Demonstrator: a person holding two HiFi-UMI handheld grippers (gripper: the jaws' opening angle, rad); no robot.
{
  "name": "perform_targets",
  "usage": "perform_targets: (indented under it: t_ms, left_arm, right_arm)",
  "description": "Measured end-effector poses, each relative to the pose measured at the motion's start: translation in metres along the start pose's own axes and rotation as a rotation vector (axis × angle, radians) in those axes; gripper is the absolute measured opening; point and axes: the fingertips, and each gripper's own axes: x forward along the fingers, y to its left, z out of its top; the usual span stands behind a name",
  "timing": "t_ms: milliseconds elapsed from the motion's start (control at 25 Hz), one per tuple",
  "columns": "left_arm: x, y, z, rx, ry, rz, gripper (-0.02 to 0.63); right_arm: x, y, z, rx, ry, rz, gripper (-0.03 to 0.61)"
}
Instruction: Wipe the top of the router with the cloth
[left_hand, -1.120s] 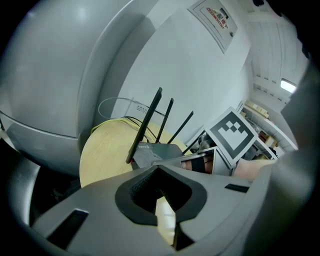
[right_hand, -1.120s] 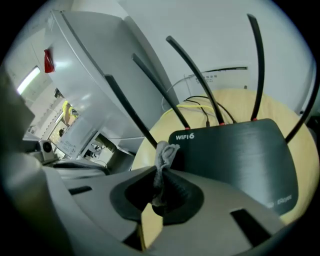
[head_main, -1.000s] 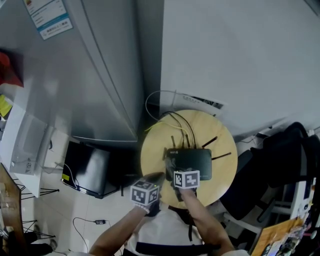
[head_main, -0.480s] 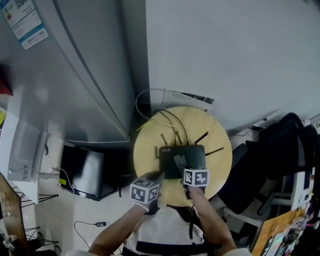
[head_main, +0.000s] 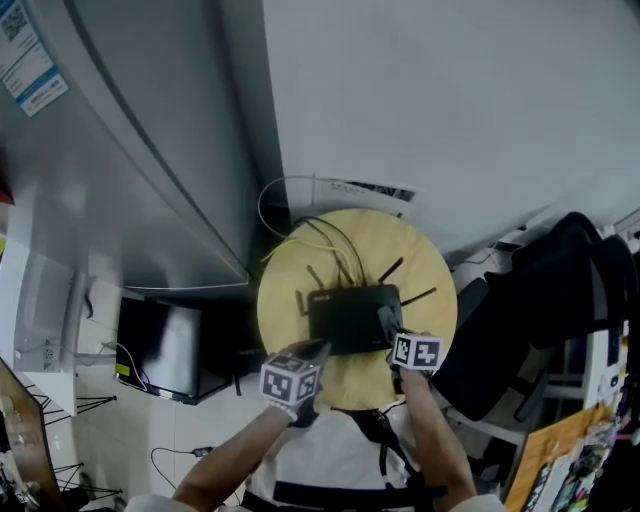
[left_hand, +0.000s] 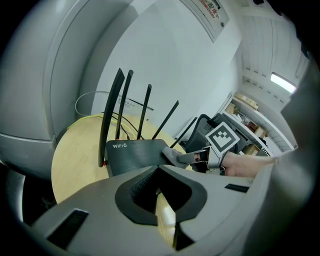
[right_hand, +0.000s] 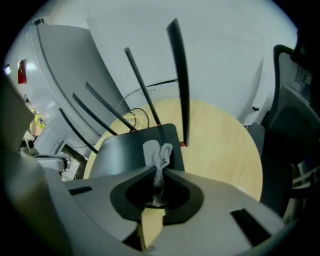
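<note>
In the head view, the left gripper (head_main: 316, 349) is hovering over the near edge of the round wooden table (head_main: 425, 262), its tips pointing at the near left corner of the black router (head_main: 348, 316). The right gripper (head_main: 392, 332) is reaching onto the router's near right corner, with the grey cloth (head_main: 385, 319) showing at its tip. Cables (head_main: 338, 240) are trailing off the table beyond both grippers.

In the left gripper view, the left gripper (left_hand: 158, 168) is closing its jaws together with nothing between them. The router (left_hand: 135, 154) is sitting just ahead of the tips, its antennas (left_hand: 111, 117) standing upright. To the right of the tips, the right gripper (left_hand: 196, 156) is pressing the cloth (left_hand: 172, 155) against the router's top. The table (left_hand: 75, 155) is spreading out to the left.

In the right gripper view, the right gripper (right_hand: 159, 170) is clamping its jaws on the cloth (right_hand: 157, 152), whose free end is lying flat on the router (right_hand: 122, 150) directly ahead of the tips, near its right edge. An antenna (right_hand: 179, 80) is rising just beyond and right of the cloth. The table (right_hand: 222, 145) is extending to the right of the jaws.
</note>
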Motion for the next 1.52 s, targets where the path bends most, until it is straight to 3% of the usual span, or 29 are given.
perform_targets:
  t_ms: [320, 520, 800, 1520]
  left_arm:
    - [0.001, -0.005, 0.002, 0.008, 0.0, -0.006, -0.002]
    - [-0.003, 0.004, 0.001, -0.009, -0.007, 0.008, -0.002]
    - [-0.009, 0.012, -0.001, -0.023, -0.012, 0.018, -0.003]
    - [-0.026, 0.031, -0.016, -0.042, -0.005, 0.051, -0.002]
  right_arm:
    - [-0.017, -0.039, 0.003, -0.027, -0.031, -0.097, 0.035]
    - [-0.036, -0.041, 0.005, 0.007, -0.082, -0.094, 0.035]
    - [-0.017, -0.033, -0.031, 0.035, -0.012, -0.095, 0.035]
    - [0.008, 0.096, -0.053, -0.138, 0.077, 0.124, 0.035]
